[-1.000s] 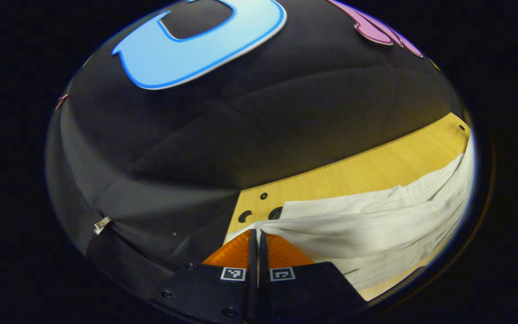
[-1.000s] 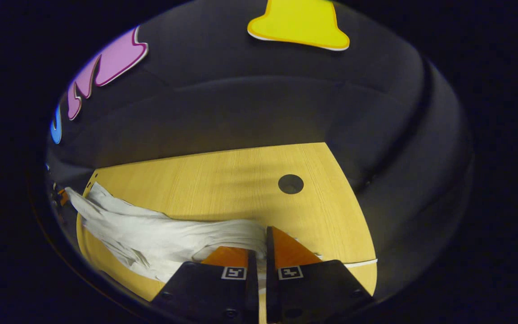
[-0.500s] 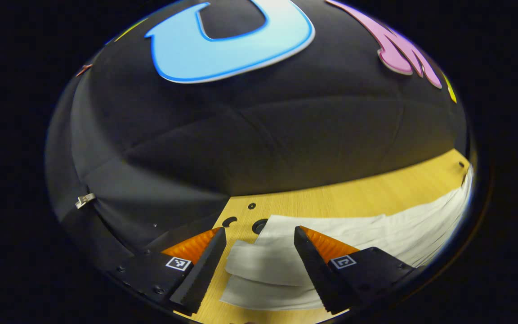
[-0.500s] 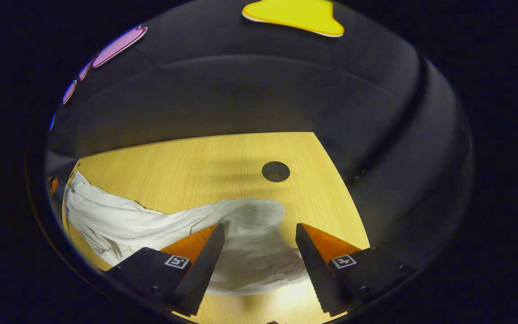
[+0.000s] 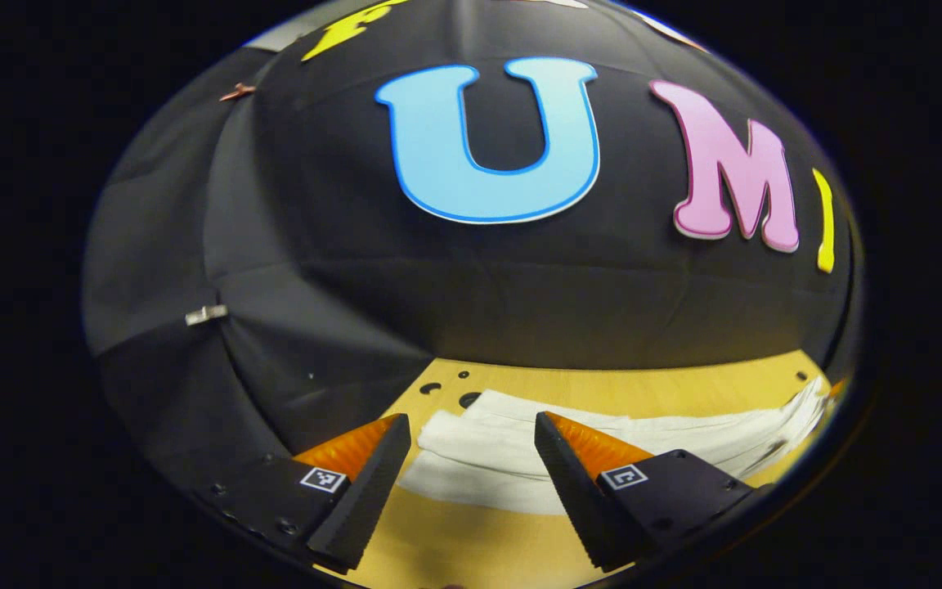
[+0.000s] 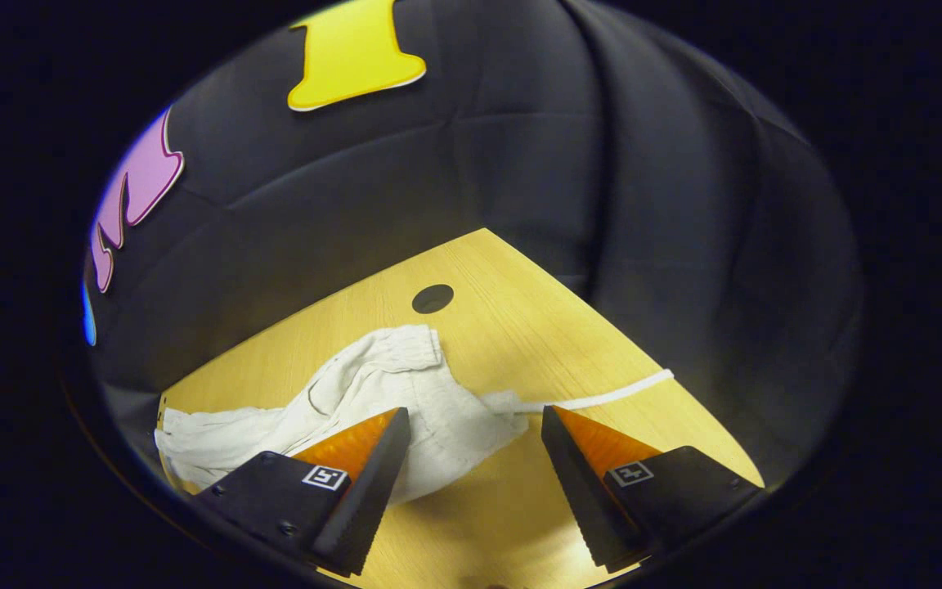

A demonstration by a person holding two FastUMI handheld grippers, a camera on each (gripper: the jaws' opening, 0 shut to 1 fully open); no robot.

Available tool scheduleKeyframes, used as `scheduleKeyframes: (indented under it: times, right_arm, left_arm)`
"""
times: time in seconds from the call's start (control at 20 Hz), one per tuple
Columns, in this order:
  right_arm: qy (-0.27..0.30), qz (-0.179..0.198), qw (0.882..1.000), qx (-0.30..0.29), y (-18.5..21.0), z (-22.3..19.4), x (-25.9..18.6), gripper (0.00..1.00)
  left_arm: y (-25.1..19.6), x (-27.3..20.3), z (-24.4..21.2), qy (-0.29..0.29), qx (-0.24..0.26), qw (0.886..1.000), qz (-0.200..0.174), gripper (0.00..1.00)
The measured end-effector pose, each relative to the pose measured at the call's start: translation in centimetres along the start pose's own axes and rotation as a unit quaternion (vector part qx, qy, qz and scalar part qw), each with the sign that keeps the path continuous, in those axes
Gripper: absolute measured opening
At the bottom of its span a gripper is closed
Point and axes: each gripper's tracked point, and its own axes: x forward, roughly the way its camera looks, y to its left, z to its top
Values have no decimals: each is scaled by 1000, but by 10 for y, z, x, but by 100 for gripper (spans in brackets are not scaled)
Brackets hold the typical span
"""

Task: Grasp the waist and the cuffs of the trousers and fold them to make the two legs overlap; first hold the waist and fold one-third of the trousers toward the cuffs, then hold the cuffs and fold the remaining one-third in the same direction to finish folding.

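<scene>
White trousers lie flat on the wooden table, one leg laid over the other. In the left gripper view the cuff end sits just ahead of my left gripper, which is open and holds nothing. In the right gripper view the gathered waist lies ahead of my right gripper, also open and raised off the cloth. A white drawstring trails from the waist toward the table's right edge.
Small round holes pierce the table near the cuffs, and a larger hole sits beyond the waist. Black booth cloth closes in behind the table. Bare wood shows below the right gripper's fingers.
Both grippers went from shut on the trousers to open, dropping cuffs and waist onto the table. Both have since pulled back and tilted up, away from the cloth.
</scene>
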Motion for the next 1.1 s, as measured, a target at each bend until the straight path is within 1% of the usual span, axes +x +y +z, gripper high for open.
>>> scheduleKeyframes:
  times: [0.1, 0.2, 0.25, 0.3, 0.35, 0.4, 0.45, 0.5, 0.6, 0.65, 0.75, 0.8, 0.85, 0.9, 0.95, 1.0, 1.05, 1.1]
  right_arm:
    - [-3, 1, 999, 34, -2, -6, 3, 99]
    - [-4, 3, 998, 56, -1, -8, 10, 99]
    - [-6, 3, 998, 59, 1, -8, 14, 99]
    - [-6, 2, 998, 61, 2, -9, 17, 99]
    - [-1, 2, 998, 66, 5, -14, 19, 99]
    - [-9, -3, 998, 65, 7, -11, 21, 99]
    - [-13, -8, 998, 64, 9, -12, 25, 99]
    - [-17, -12, 998, 62, 13, -13, 26, 99]
    - [-19, -25, 998, 52, 12, -14, 26, 99]
    - [-14, -30, 998, 46, 11, -16, 26, 92]
    - [-11, -43, 999, 31, 13, -18, 28, 70]
    - [-4, -45, 999, 26, 15, -19, 28, 70]
    - [-11, -45, 999, 21, 17, -15, 31, 46]
    - [6, -36, 999, 22, 20, -26, 30, 46]
    - [-4, -38, 999, 17, 20, -21, 34, 34]
    - [2, -40, 999, 12, 20, -25, 28, 24]
    - [2, -38, 999, 10, 23, -24, 28, 20]
    - [7, -26, 1000, 7, 26, -27, 25, 16]
  left_arm:
    - [2, -29, 0, -1, -26, 1000, 8, 97]
    - [10, -47, -4, 5, -28, 999, 23, 97]
    - [8, -52, -6, 11, -34, 999, 24, 97]
    - [5, -54, -12, 23, -52, 998, 26, 97]
    - [-3, -59, -21, 42, -73, 996, 17, 96]
    - [-10, -60, -31, 56, -89, 994, 14, 96]
    - [-12, -61, -40, 69, -96, 993, 17, 96]
    - [-16, -61, -46, 78, -97, 992, 15, 96]
    - [-31, -62, -47, 86, -80, 993, 6, 96]
    - [-36, -63, -45, 89, -66, 994, 2, 96]
    - [-48, -66, -41, 91, -39, 995, -8, 96]
    - [-52, -68, -39, 90, -31, 995, -10, 96]
    - [-57, -71, -38, 92, -37, 995, -12, 96]
    - [-74, -76, -41, 100, -52, 993, -23, 96]
    - [-89, -81, -43, 106, -68, 992, -33, 96]
    - [-99, -84, -46, 110, -77, 990, -40, 95]
    - [-104, -87, -49, 114, -80, 989, -42, 96]
    - [-110, -90, -51, 117, -81, 989, -44, 96]
